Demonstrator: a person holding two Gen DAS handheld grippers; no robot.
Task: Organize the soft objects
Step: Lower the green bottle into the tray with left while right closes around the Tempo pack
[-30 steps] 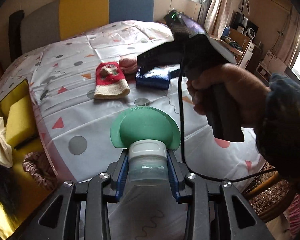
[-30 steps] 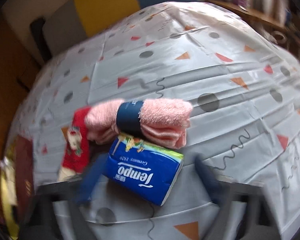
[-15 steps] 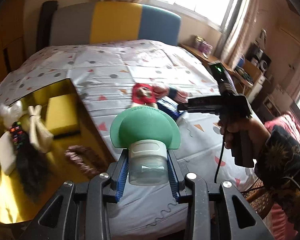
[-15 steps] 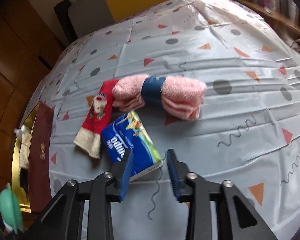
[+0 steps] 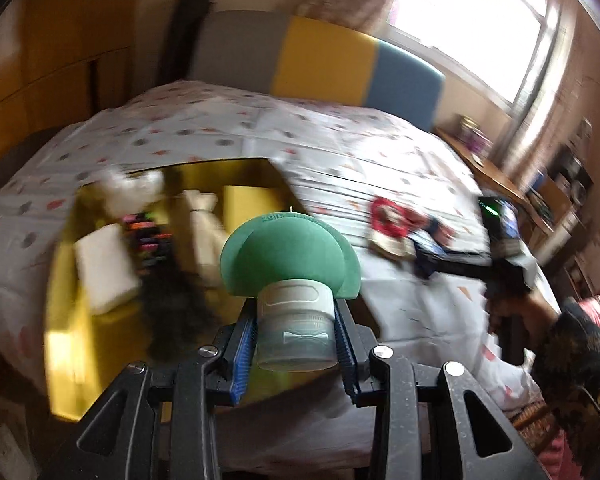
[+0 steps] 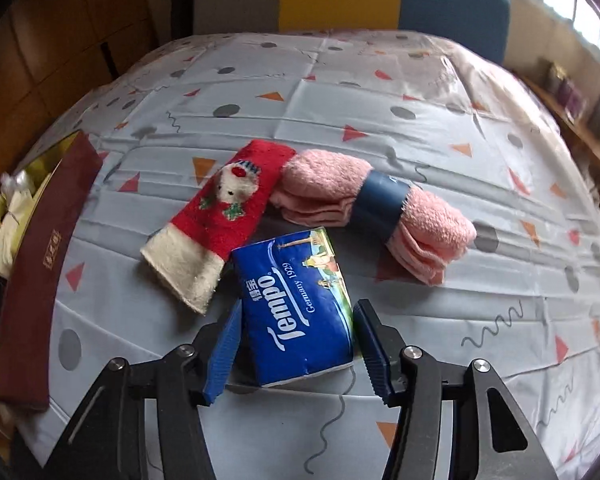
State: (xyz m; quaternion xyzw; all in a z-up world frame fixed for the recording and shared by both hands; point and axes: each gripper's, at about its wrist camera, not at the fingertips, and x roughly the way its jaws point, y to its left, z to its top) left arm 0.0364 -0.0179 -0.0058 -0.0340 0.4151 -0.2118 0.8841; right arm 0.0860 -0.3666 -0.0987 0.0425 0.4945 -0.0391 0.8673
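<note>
The Tempo tissue pack (image 6: 300,300) is a soft blue packet with white lettering and a little picture strip along one edge, lying flat on the bed (image 6: 380,92) at a slant. The right gripper (image 6: 296,350) sits low over it with its jaws spread, one blue pad on each side of the pack's near end. The left pad looks right up against the wrapper and the right one is just beside it, so not clamped on as far as I can see.

Just behind the pack there's a red Christmas sock (image 6: 220,216) with a cream cuff and a fuzzy bear face, and its cuff end nearly touches the pack's corner. Beside that is a rolled pink towel (image 6: 380,208) with a dark blue band around the middle, touching the sock's top end.

The left gripper (image 5: 296,336) is clenched on a mushroom-shaped thing (image 5: 290,264), green cap on top and a pale translucent jar body squeezed between the blue pads. It's held up over the near edge of a gold tray (image 5: 60,344). That view is pretty blurry, but in the tray I can make out a yellow block (image 5: 248,204), a white block (image 5: 106,268), a cream bundle (image 5: 204,236) and something dark and hairy (image 5: 176,316). The tray's dark red side (image 6: 36,264) shows in the right view, well left of the sock.
</note>
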